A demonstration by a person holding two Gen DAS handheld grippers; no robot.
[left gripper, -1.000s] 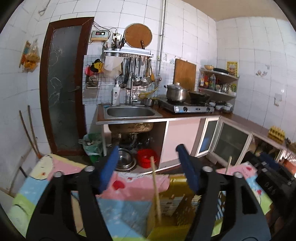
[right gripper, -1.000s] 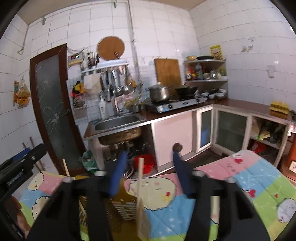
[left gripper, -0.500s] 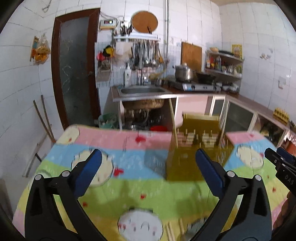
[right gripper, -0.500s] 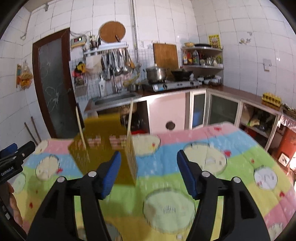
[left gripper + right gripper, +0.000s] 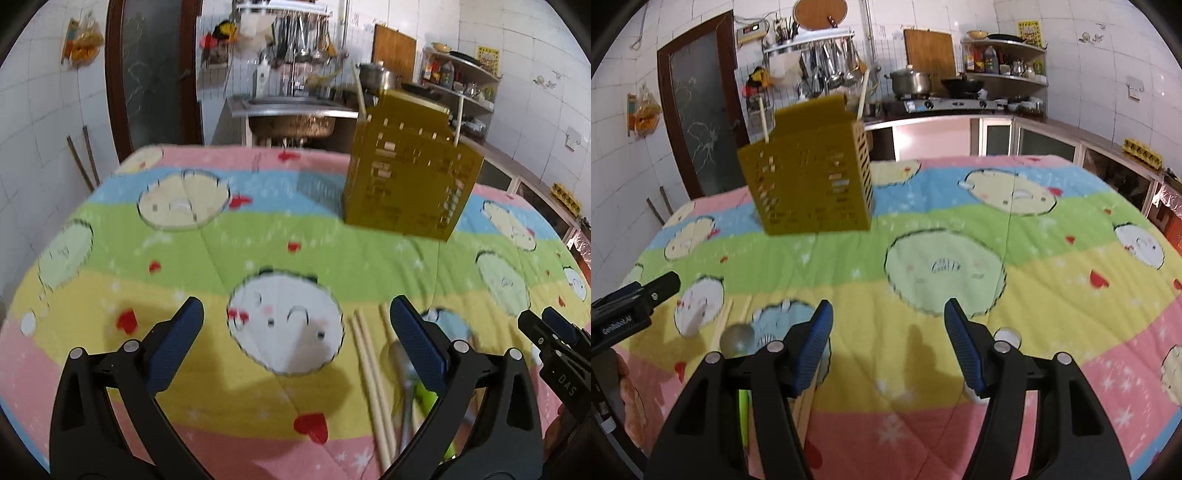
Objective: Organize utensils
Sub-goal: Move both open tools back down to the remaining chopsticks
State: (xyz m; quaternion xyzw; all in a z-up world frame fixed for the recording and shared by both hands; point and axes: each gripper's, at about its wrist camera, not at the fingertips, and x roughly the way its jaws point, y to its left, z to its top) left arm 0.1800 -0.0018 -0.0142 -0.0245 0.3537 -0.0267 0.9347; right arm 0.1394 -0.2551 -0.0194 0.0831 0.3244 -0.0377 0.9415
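Note:
A yellow perforated utensil holder [image 5: 410, 177] [image 5: 812, 181] stands on the far part of the cartoon-print cloth [image 5: 207, 258] [image 5: 1052, 280], with two chopsticks [image 5: 359, 90] [image 5: 763, 120] upright in it. Loose chopsticks [image 5: 369, 376] [image 5: 726, 317] and a metal spoon with a green handle [image 5: 400, 360] [image 5: 737, 338] lie near the front edge, between the two grippers. My left gripper [image 5: 295, 332] is open and empty, its right finger over the spoon. My right gripper [image 5: 888, 332] is open and empty. A white utensil [image 5: 1008, 336] shows behind its right finger.
Beyond the table are a sink counter [image 5: 291, 107], a stove with pots [image 5: 938, 103], a utensil rack [image 5: 820, 70] and a brown door [image 5: 698, 110]. The other gripper shows at each view's edge: right gripper [image 5: 554, 339], left gripper [image 5: 631, 306].
Each gripper had a chopstick between its jaws over the holder; both chopsticks now stand in it. Both grippers opened wider, drew back and sank towards the cloth's front.

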